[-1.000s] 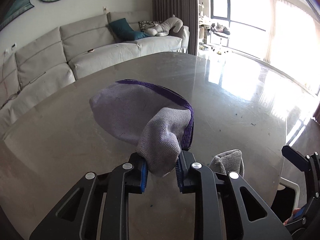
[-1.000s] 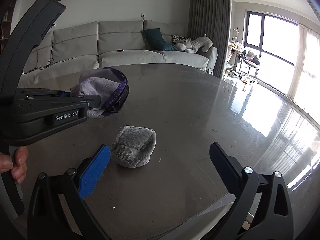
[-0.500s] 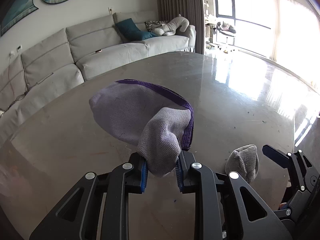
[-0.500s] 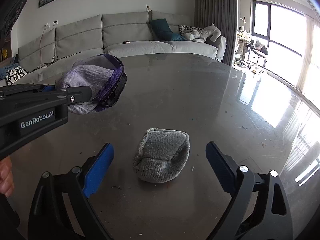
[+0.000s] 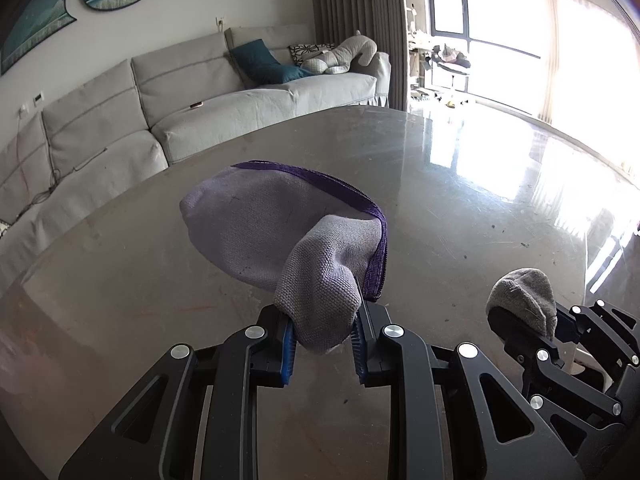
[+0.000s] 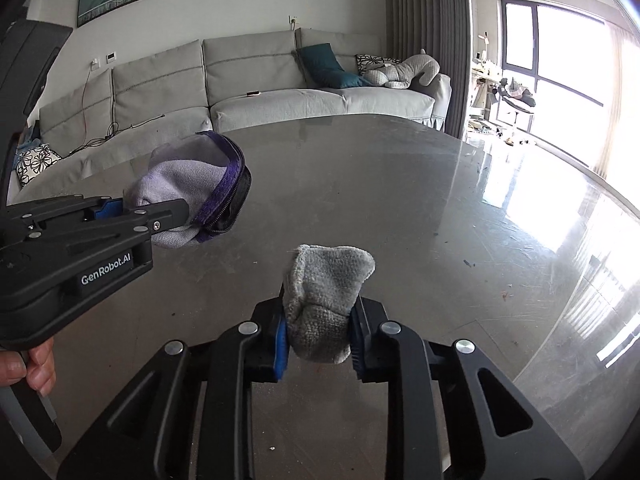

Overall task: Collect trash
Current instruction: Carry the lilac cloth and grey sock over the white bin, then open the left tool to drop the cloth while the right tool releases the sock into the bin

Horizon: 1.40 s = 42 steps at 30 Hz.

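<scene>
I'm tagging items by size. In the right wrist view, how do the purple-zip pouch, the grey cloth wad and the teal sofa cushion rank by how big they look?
1. purple-zip pouch, partly hidden by the left gripper
2. grey cloth wad, nearly alike, so unsure
3. teal sofa cushion, far off, looks smallest

Glossy grey table (image 6: 400, 200), small specks

The pouch (image 6: 192, 184) is left of the cloth wad (image 6: 324, 300), both above the table (image 6: 400, 200).

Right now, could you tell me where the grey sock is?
The grey sock is clamped in the right tool, centre of the right wrist view, just right of the purple-zipped pouch.
</scene>
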Each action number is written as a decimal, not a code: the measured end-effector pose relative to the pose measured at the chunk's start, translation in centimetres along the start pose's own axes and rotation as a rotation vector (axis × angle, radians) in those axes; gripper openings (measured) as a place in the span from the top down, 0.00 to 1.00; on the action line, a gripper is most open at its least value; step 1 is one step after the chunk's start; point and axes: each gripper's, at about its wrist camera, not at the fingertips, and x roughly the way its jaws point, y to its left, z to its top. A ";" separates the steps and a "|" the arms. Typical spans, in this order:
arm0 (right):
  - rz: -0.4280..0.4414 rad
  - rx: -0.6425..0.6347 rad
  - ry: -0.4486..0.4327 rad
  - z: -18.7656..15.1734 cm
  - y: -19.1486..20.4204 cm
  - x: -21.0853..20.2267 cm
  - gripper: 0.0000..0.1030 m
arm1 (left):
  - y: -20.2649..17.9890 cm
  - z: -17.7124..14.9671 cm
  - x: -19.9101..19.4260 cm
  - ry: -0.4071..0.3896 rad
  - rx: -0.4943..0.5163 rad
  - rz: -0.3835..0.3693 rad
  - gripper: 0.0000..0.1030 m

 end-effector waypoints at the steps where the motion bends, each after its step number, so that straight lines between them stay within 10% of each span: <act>1: -0.004 0.000 -0.013 0.1 -0.1 -0.6 0.76 | 0.0 -0.1 -0.2 -0.003 0.002 -0.001 0.79; 14: -0.149 -0.031 -0.097 -1.3 -4.4 -9.6 0.76 | -6.8 -2.6 -5.0 -0.017 0.102 -0.140 0.79; 27: -0.345 0.062 -0.080 -8.6 -11.8 -19.0 0.76 | -20.3 -11.2 -11.4 0.069 0.258 -0.464 0.78; 42: -0.406 0.105 -0.012 -13.3 -15.1 -19.9 0.76 | -27.9 -15.3 -9.3 0.251 0.399 -0.595 0.68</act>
